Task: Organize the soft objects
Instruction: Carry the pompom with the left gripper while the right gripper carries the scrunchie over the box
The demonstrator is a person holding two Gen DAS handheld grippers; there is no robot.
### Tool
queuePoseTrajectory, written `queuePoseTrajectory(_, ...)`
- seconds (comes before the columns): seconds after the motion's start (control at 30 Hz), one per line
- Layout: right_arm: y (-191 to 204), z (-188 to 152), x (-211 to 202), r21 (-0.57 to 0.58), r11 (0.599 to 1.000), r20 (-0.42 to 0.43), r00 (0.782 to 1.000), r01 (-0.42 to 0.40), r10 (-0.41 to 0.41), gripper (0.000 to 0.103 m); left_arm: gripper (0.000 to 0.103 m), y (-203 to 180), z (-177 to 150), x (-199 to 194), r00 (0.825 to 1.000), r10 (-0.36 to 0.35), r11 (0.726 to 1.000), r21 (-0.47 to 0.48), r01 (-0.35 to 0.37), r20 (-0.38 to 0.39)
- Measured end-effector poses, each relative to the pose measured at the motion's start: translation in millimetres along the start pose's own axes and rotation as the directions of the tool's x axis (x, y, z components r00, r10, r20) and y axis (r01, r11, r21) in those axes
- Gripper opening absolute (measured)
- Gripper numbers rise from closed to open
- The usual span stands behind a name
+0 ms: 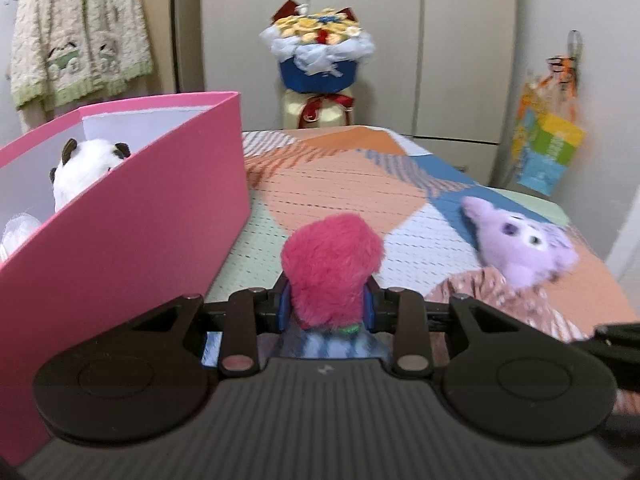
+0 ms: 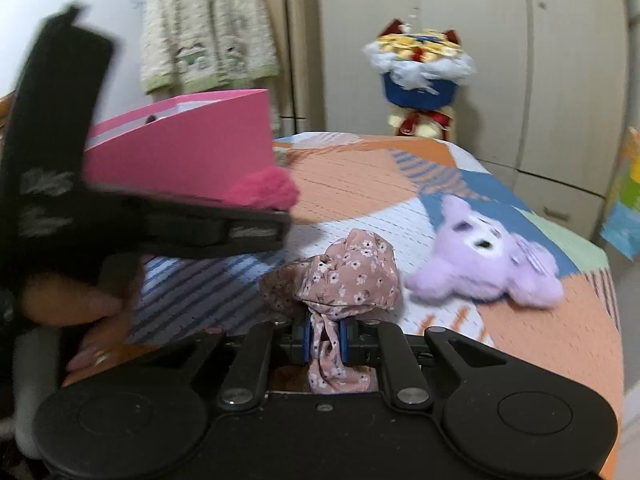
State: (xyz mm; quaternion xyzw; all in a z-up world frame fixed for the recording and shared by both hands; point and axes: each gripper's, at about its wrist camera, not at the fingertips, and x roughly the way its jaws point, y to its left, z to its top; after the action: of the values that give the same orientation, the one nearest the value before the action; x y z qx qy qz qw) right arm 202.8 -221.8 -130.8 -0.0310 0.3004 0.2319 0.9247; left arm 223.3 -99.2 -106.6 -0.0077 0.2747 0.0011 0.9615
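Patchwork quilt covers the bed before cream wardrobe doors.

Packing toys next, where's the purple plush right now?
The purple plush lies on the patchwork bedspread, right in both views, beside the floral cloth.

Bouquet, hanging cardigan, wardrobe
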Motion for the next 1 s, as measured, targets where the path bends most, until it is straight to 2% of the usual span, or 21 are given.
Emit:
queuePoseTrajectory(0.27, 5.6, -12.5, -16.8, 0.079, 0.994, 0.042, 0.996, 0.078, -0.082, 0.015, 0.032, 2.8, -8.0, -32.0, 0.992, -0.128, 0.992, 0.020, 0.128, -0.002)
queuePoseTrajectory(0.5, 13.8, -26.8, -36.1, 0.151, 0.983, 0.062, 0.992, 0.103, -0.114, 0.015, 0.032, 4.7, -16.6, -58.6, 0.982, -0.186, 0.980, 0.064, 0.186, 0.001)
queuePoseTrajectory(0.63, 19.9, -33.8, -47.6, 0.171, 0.978, 0.068, 0.989, 0.121, -0.135, 0.015, 0.032, 8.1, -24.8, -74.5, 0.970, -0.242, 0.966, 0.089, 0.242, -0.016)
queuePoseTrajectory(0.83, 31.6, -45.9, -63.4, 0.183, 0.973, 0.061, 0.986, 0.140, -0.153, 0.015, 0.032, 14.5, -34.5, -93.7, 0.957, -0.289, 0.946, 0.147, 0.290, -0.028)
queuePoseTrajectory(1.0, 41.9, -48.9, -75.1, 0.152, 0.980, 0.025, 0.991, 0.129, -0.134, 0.015, 0.032, 24.1, -38.8, -113.3, 0.941, -0.334, 0.918, 0.208, 0.336, -0.049)
